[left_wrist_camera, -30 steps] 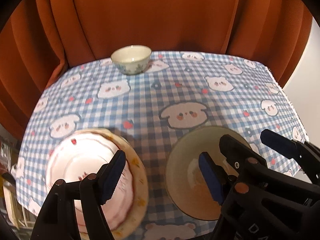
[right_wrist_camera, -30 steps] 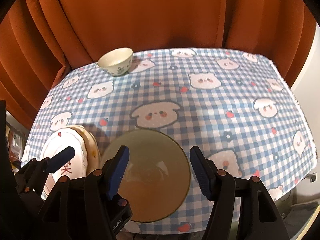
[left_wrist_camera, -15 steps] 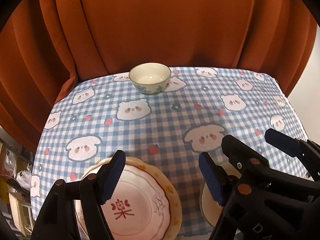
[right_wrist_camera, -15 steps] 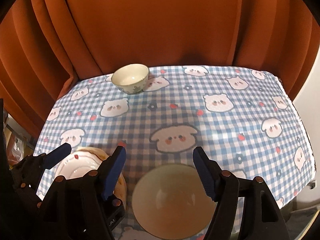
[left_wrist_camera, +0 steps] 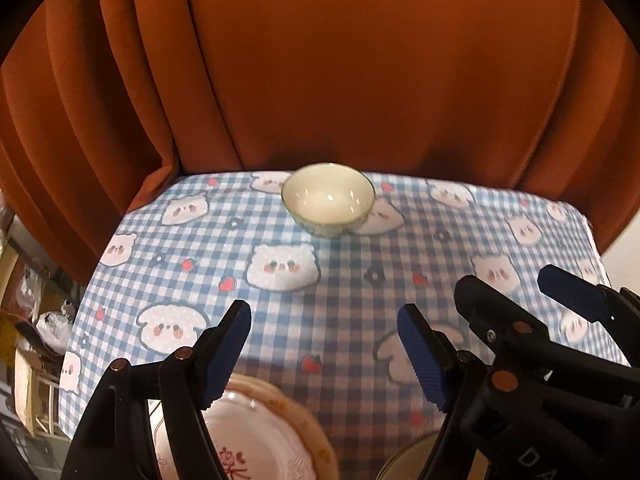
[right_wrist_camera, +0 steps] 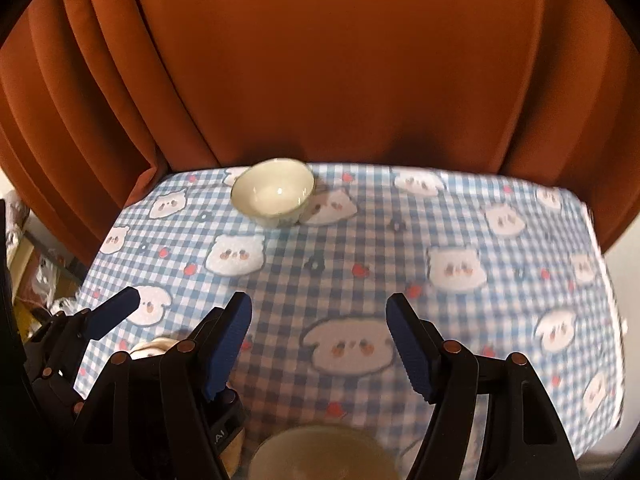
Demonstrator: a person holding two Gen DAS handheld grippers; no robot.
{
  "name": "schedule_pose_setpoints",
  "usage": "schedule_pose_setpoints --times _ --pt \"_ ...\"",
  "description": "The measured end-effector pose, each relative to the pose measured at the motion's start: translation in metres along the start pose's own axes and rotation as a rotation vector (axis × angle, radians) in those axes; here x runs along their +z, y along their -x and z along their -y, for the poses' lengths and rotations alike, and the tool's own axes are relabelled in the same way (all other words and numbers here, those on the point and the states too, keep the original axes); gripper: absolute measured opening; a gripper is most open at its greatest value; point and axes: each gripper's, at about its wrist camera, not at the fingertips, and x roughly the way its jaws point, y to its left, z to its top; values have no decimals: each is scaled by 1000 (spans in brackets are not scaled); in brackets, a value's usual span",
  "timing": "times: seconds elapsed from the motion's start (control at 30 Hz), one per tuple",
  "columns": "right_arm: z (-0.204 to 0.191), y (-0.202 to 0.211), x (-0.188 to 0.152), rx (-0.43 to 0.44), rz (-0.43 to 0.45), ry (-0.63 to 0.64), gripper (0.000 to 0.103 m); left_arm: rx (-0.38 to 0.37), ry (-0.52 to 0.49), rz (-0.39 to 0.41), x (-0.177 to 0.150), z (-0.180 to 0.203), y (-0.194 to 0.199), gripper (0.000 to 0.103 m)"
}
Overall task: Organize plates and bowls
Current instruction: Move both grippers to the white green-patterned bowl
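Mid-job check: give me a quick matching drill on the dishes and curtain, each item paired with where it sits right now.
Items:
1. small bowl
2. plate stack
3. large bowl
4. curtain

Places:
A. behind the table
B. near edge, below the right gripper
C. far edge of the tablecloth
D. near edge, below the left gripper

Pairs: 1-C, 2-D, 3-B, 4-A

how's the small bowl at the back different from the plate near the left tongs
The small bowl is deep with plain cream walls; the plate is flat with a red motif and a scalloped rim. The small bowl stands alone by the curtain; the plate lies at the near edge, stacked on a yellowish plate. Both rest on the checked tablecloth.
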Motion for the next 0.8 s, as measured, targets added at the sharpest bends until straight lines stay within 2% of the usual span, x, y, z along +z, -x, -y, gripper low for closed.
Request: schedule_pose_setpoints --times 0.37,0.53,0.8 --pt "26 -51 54 119 -16 77 73 115 51 42 40 25 -38 77" --pt "28 -80 71 155 -17 115 73 155 84 43 53 21 -63 76" --pt "19 -123 96 172 -4 151 73 176 142 43 75 6 -102 76"
